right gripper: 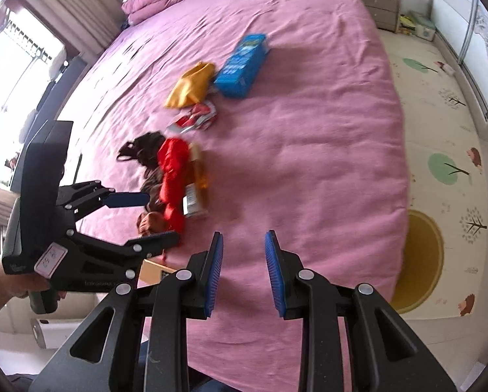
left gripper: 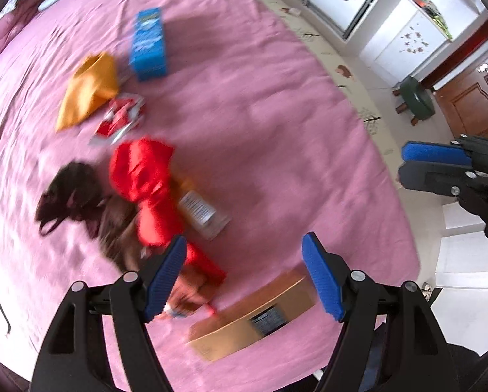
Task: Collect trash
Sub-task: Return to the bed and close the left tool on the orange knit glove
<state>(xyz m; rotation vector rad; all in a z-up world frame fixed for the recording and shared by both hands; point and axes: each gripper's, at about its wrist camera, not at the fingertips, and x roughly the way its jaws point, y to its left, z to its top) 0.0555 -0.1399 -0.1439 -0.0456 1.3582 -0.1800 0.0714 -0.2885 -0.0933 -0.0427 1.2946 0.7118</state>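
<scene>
Nearest the bed's edge, the left gripper (left gripper: 240, 274) hung spread and empty over a flat cardboard box (left gripper: 253, 320); the right gripper (right gripper: 244, 271) stood narrowly parted, also empty. Farther off lay the red wrapper (left gripper: 146, 189), yellow bag (left gripper: 90, 91) and blue carton (left gripper: 147, 44). Collecting seemed not yet begun; next came descending onto one piece.

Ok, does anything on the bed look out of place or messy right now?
Yes. Litter lies in a loose line across the pink bed: a blue box, a yellow bag, a red-and-white wrapper, a crumpled red bag over a snack packet, and a cardboard box near the edge. Nothing looks spilled.
</scene>
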